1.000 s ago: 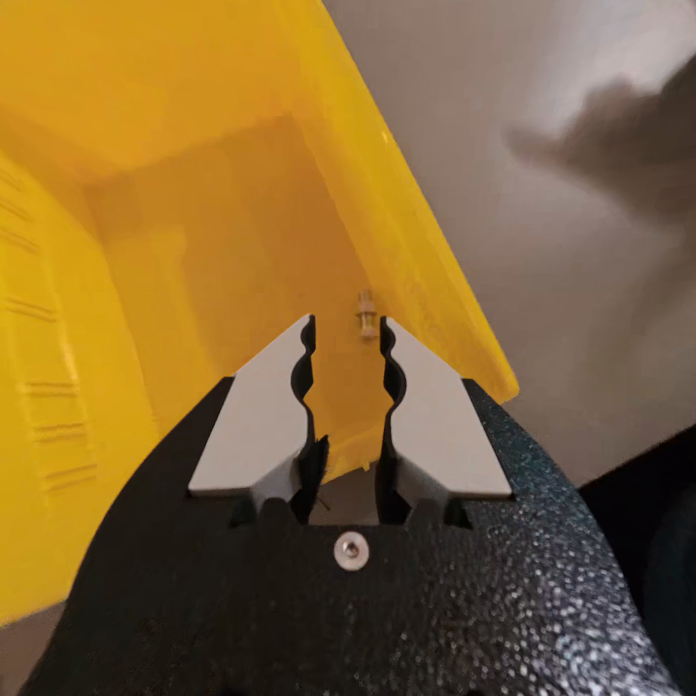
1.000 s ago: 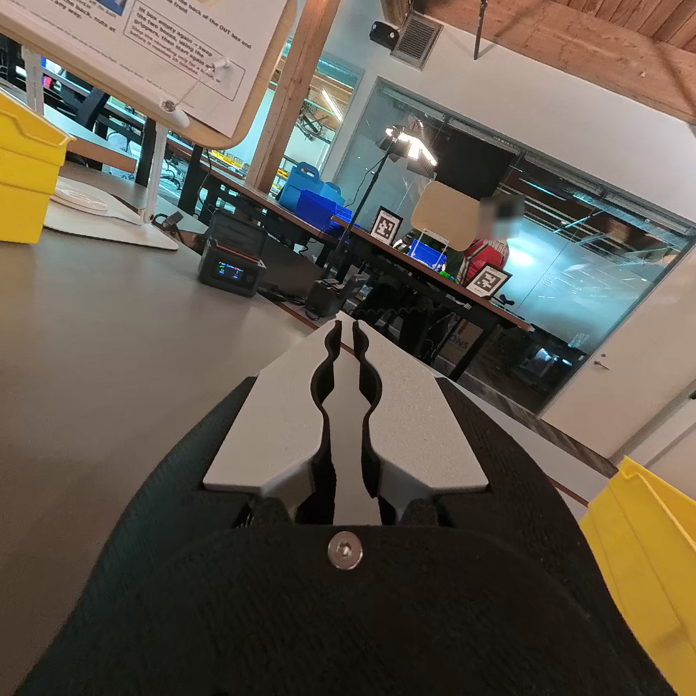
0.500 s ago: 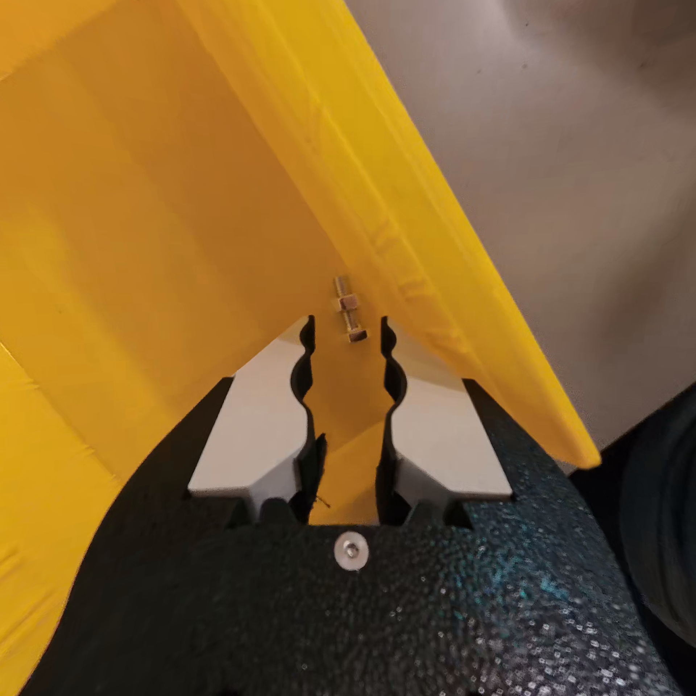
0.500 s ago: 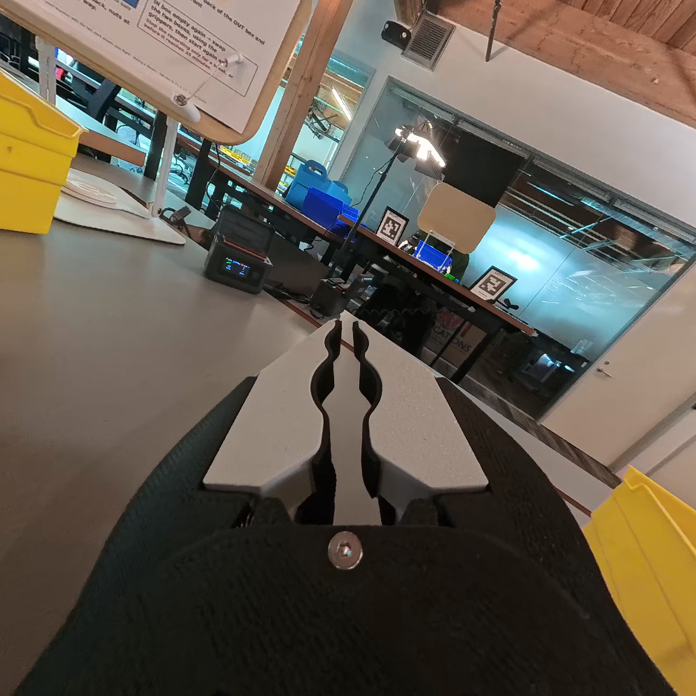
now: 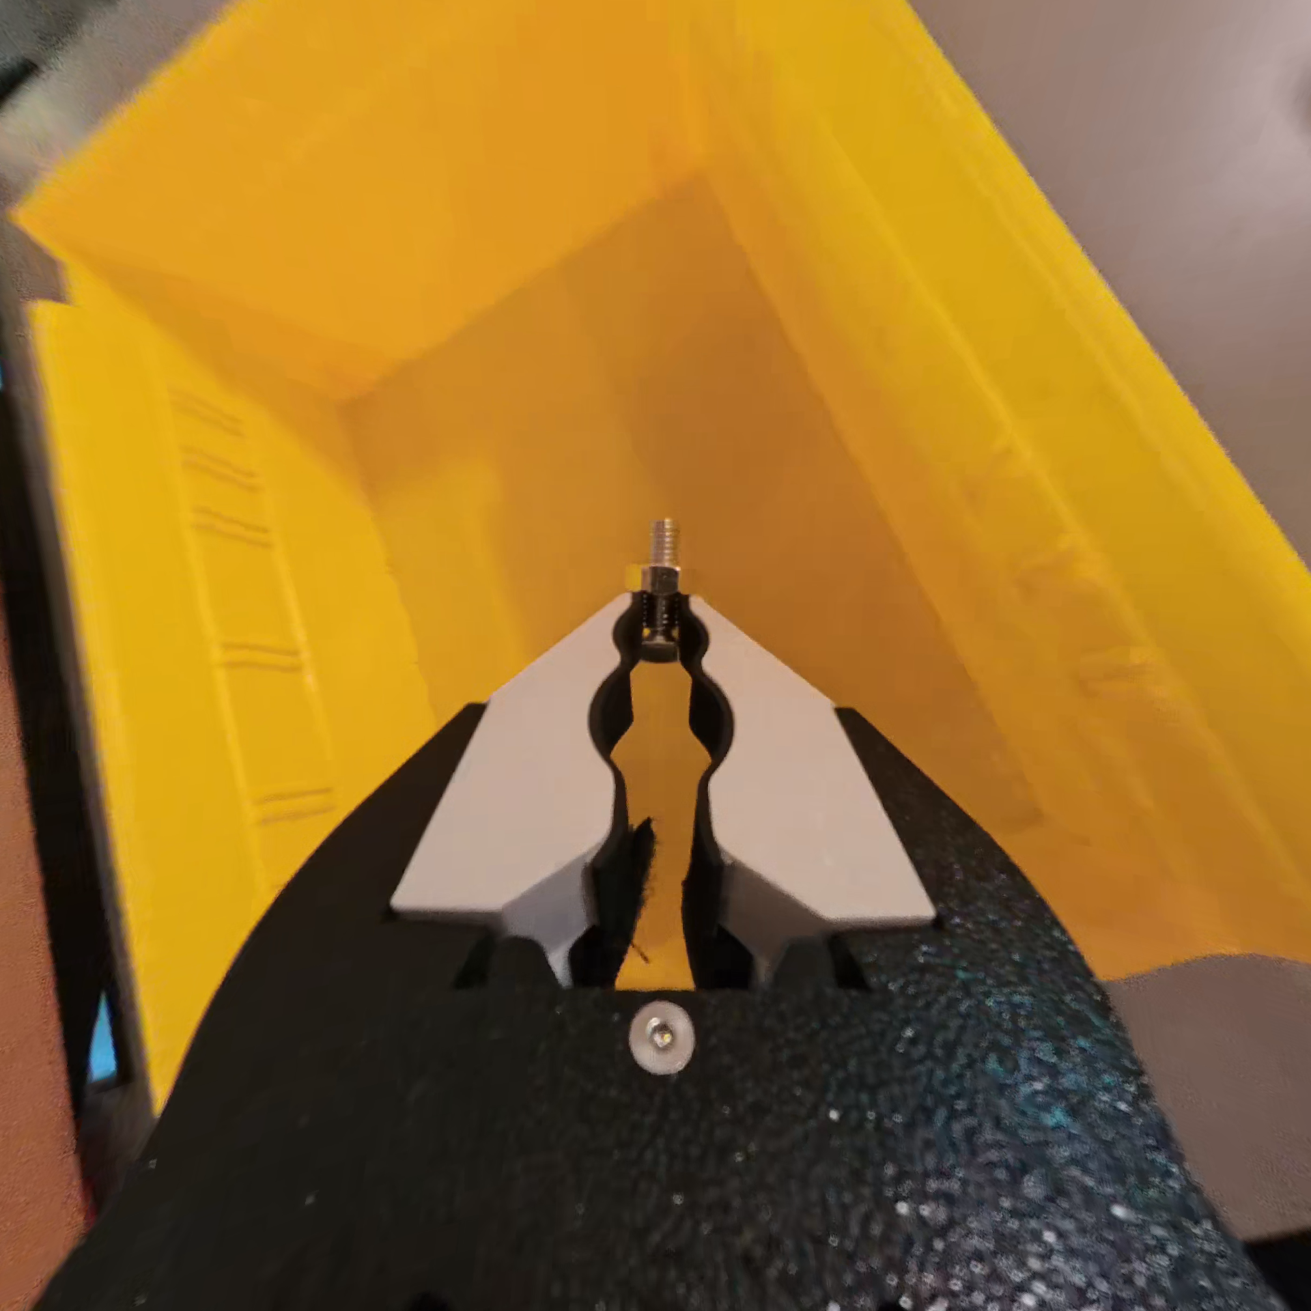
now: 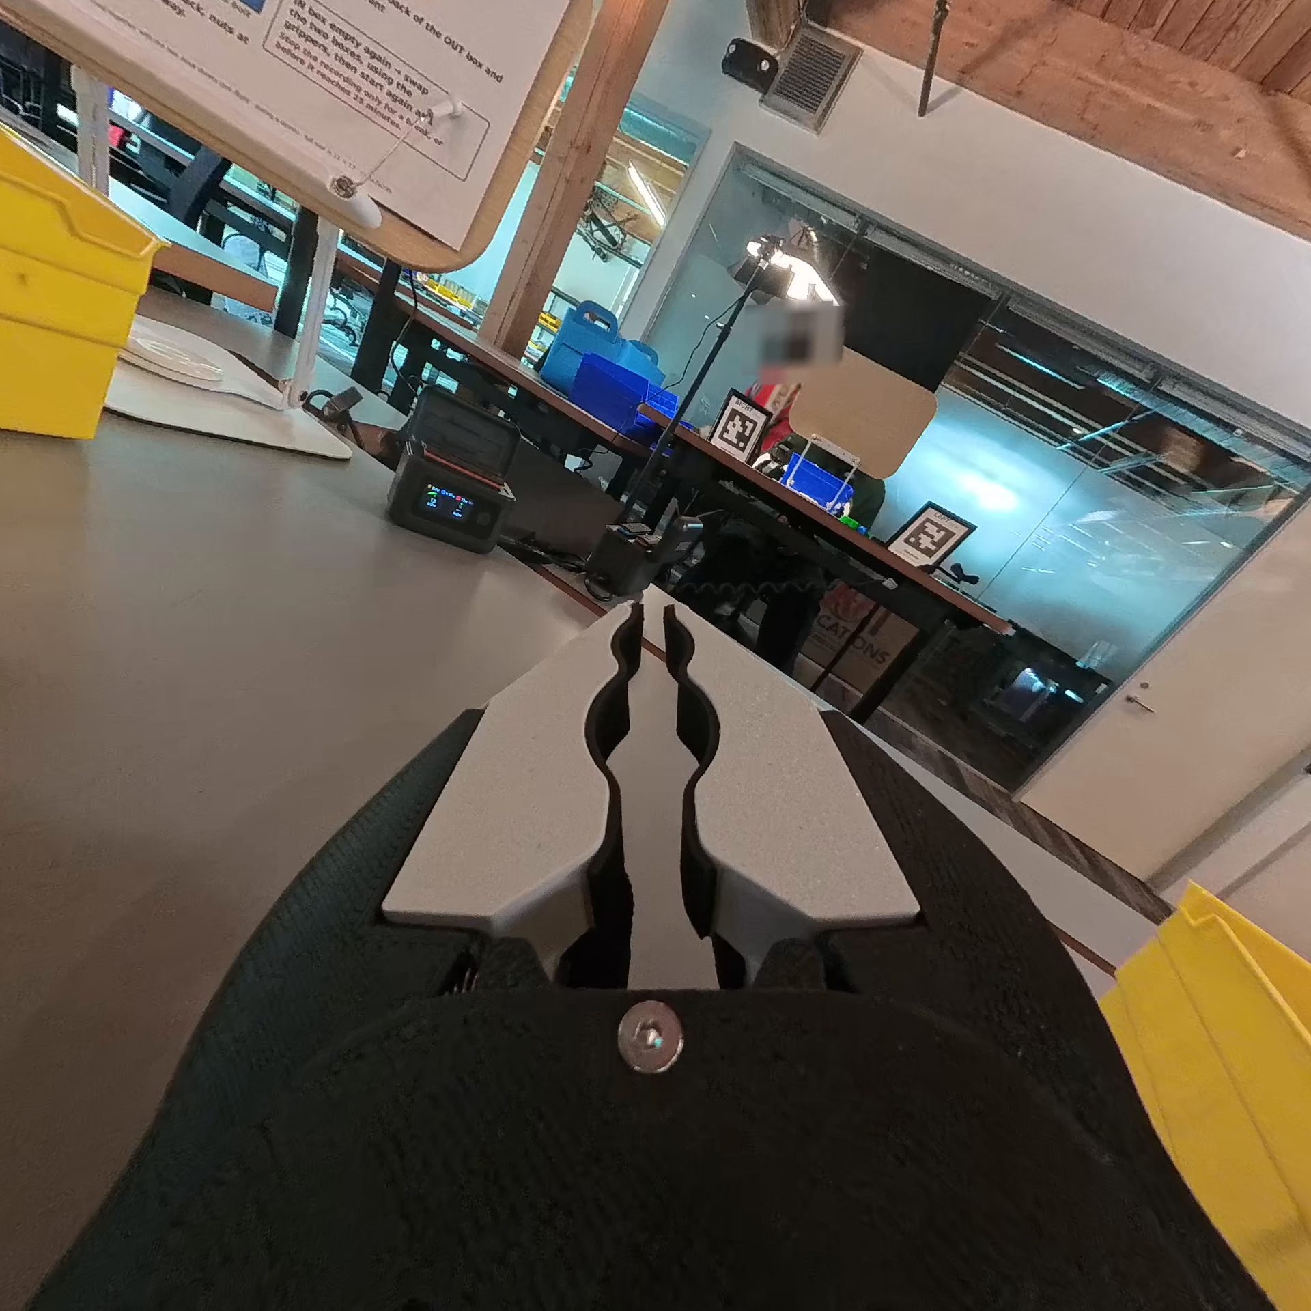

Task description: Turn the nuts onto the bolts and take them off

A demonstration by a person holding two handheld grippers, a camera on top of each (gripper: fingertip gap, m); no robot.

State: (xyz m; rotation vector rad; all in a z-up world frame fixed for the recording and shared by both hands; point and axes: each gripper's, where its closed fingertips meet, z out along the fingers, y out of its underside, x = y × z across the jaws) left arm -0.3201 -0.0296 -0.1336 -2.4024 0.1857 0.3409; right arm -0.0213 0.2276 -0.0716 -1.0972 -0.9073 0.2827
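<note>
In the left wrist view my left gripper is shut on a small metal bolt with a nut threaded on it. The fingertips pinch the bolt's head end; the threaded end points away into a yellow bin. In the right wrist view my right gripper is nearly shut and holds nothing; it hovers low over the grey table, pointing toward the room.
A yellow bin stands at the far left of the table, another yellow bin at the lower right. A white sign stand, a small black device with a screen and cables sit near the table's far edge. A person sits at a farther table. The left gripper's tips are roughly 40 cm from the right gripper's.
My left gripper moved forward and closed on the bolt that lay loose in the yellow bin, and the view swung over the bin. My right gripper shifted only slightly.
</note>
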